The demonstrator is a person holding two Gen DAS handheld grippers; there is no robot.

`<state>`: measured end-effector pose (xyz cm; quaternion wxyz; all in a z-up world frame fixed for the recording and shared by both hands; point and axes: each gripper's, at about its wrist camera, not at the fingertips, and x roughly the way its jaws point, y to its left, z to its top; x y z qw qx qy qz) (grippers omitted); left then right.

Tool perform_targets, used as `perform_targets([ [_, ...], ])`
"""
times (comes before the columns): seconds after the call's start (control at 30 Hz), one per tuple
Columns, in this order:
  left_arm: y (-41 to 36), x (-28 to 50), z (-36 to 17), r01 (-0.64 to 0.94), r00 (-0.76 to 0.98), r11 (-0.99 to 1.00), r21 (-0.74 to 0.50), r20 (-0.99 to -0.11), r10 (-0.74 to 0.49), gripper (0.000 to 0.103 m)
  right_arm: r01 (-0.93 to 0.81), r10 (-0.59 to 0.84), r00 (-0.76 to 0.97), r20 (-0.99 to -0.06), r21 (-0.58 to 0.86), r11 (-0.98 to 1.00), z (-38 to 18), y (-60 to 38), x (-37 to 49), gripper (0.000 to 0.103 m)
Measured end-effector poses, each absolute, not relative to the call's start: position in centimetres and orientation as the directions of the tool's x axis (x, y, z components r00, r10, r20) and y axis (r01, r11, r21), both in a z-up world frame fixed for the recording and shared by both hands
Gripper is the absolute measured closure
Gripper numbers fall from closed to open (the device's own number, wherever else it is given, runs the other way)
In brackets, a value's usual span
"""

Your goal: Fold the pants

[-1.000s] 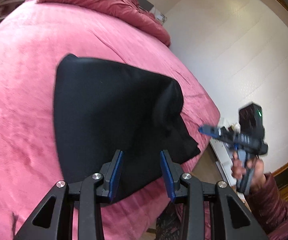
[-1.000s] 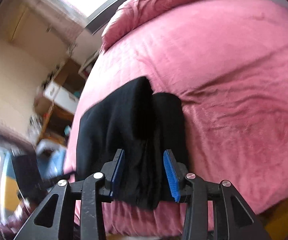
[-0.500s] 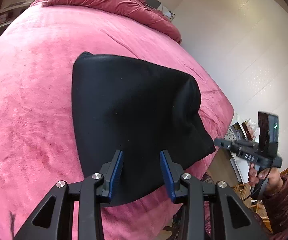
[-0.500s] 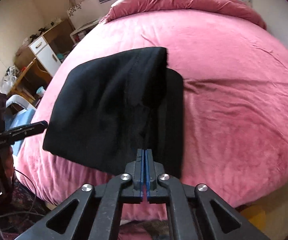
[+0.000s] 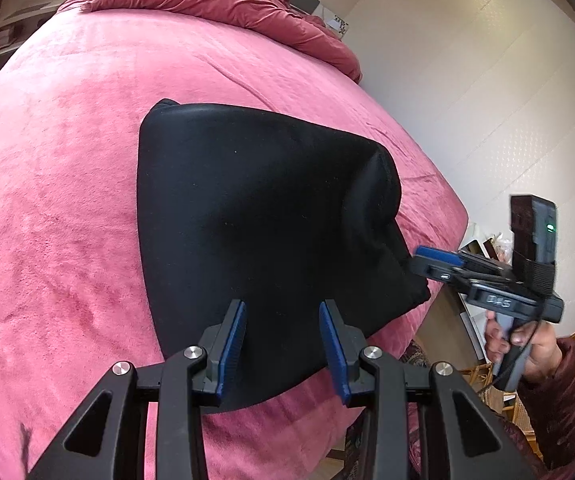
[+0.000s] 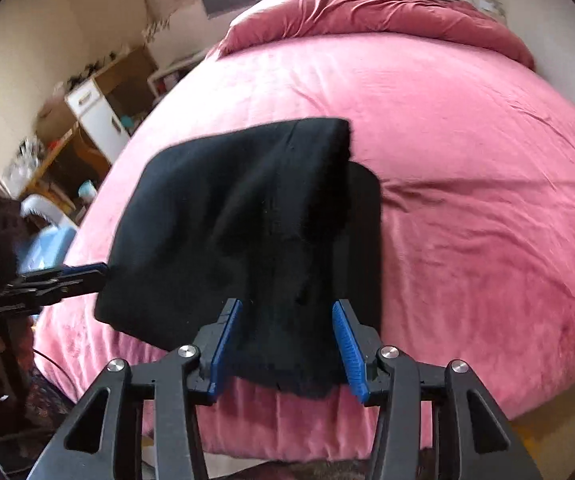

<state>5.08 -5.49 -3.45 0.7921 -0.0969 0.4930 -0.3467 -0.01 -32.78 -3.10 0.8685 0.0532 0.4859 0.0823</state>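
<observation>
Near the bed's (image 5: 67, 200) six-o'clock edge lie the black pants (image 5: 255, 220), folded, soft and limp, best pinched at a doubled hem, while the left gripper (image 5: 283, 344) hangs released and the right gripper (image 6: 283, 340) jaws are opening, empty.

Matt black cloth pants (image 5: 255, 216), plush pink velvety bedspread (image 5: 67, 220), blue ribbed pads (image 6: 345, 344), black plastic tool
</observation>
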Motion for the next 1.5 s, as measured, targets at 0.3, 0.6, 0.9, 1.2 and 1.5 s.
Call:
perform_targets([
  [0.3, -5.6, 5.3, -3.6, 0.454, 0.261, 0.733, -0.507, -0.710, -0.654, 0.065, -0.114, 0.101, 0.512, -0.853, 0.049, 0.992, -2.6, -32.4, -1.3, 0.099],
  [0.6, -5.9, 5.4, -3.5, 0.476, 0.259, 0.735, -0.483, -0.722, -0.642, 0.065, -0.008, 0.164, 0.475, -0.865, 0.183, 0.983, -4.4, -35.1, -2.6, 0.098],
  [0.9, -5.6, 4.7, -2.8, 0.480, 0.302, 0.757, -0.444, -0.726, -0.618, 0.065, 0.042, 0.167, 0.586, -0.793, 0.236, 0.971, -1.6, -35.5, 0.7, 0.021],
  [1.2, -6.5, 5.0, -3.3, 0.474, 0.315, 0.768, -0.430, -0.732, -0.604, 0.065, 0.081, 0.162, 0.524, -0.836, 0.239, 0.968, -5.2, -35.1, 7.4, 0.076],
  [1.5, -10.9, 4.8, -4.1, 0.454, 0.381, 0.848, -0.272, -0.801, -0.461, 0.057, 0.026, 0.126, 0.517, -0.847, 0.162, 0.986, -5.8, -35.1, 10.7, 0.090],
])
